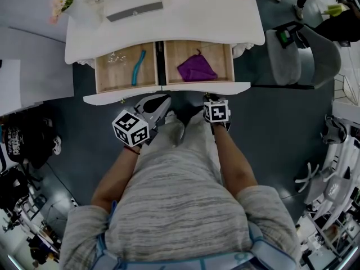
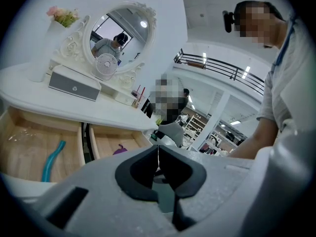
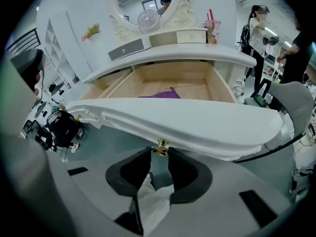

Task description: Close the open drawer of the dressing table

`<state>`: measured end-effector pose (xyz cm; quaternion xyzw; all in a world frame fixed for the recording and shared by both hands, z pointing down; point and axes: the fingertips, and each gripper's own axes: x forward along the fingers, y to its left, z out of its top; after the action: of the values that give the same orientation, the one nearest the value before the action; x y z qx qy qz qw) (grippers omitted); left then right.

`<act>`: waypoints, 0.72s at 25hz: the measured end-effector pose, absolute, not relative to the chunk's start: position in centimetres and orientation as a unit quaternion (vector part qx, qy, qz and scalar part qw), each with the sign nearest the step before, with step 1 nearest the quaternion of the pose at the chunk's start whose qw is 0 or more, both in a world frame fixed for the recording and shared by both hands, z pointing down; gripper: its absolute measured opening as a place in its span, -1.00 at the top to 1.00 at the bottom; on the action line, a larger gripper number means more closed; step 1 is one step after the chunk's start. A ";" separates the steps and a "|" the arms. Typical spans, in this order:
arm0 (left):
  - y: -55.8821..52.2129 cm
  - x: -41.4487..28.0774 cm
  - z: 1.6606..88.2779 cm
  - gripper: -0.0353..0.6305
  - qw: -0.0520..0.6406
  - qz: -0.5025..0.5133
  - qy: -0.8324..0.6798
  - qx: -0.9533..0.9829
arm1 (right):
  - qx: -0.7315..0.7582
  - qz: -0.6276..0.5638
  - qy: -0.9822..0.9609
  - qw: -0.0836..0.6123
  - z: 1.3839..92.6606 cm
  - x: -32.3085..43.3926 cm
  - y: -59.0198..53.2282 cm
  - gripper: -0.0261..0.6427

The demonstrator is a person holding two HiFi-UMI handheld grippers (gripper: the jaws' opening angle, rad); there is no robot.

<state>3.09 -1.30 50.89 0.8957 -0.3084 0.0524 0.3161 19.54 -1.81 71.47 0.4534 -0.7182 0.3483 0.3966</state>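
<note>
Right gripper (image 3: 159, 158): I hold the jaws part open, straddling the brass knob (image 3: 160, 146) on the drawer (image 3: 197, 125) front at lower centre; I cannot tell whether they touch it. Left gripper (image 2: 158, 152): jaws closed together, nothing between. Drawer stands pulled out of the white dressing table (image 1: 214, 16) at upper centre and holds a purple cloth (image 1: 196, 69); dark grey floor (image 1: 281, 122) beneath.
</note>
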 end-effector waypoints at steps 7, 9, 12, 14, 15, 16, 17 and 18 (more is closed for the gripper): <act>-1.3 3.0 50.8 0.85 0.315 0.052 -0.310 0.896 | 0.449 0.337 -0.720 0.407 71.5 19.3 -2.1 0.62; -1.2 3.0 50.8 0.85 0.315 0.051 -0.311 0.895 | 0.450 0.336 -0.720 0.409 71.5 19.3 -2.3 0.62; -1.2 3.0 50.8 0.85 0.315 0.051 -0.314 0.894 | 0.452 0.332 -0.719 0.411 71.5 19.6 -2.8 0.62; -1.1 2.9 50.7 0.85 0.315 0.050 -0.315 0.894 | 0.450 0.331 -0.720 0.411 71.3 19.5 -3.2 0.62; -1.2 2.9 50.7 0.85 0.316 0.050 -0.316 0.893 | 0.450 0.331 -0.721 0.411 71.3 19.4 -3.4 0.62; -1.3 2.9 50.8 0.85 0.317 0.049 -0.318 0.892 | 0.450 0.332 -0.720 0.411 71.3 19.5 -3.7 0.62; -1.5 2.8 50.8 0.85 0.318 0.049 -0.319 0.892 | 0.449 0.333 -0.720 0.411 71.3 19.5 -4.0 0.62; -1.6 2.8 50.9 0.85 0.319 0.049 -0.320 0.891 | 0.449 0.333 -0.720 0.412 71.4 19.4 -4.3 0.62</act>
<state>2.76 -1.60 50.94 0.8907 -0.3202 0.0489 0.3189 19.42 -4.27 71.40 0.4488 -0.7196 0.3334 0.4119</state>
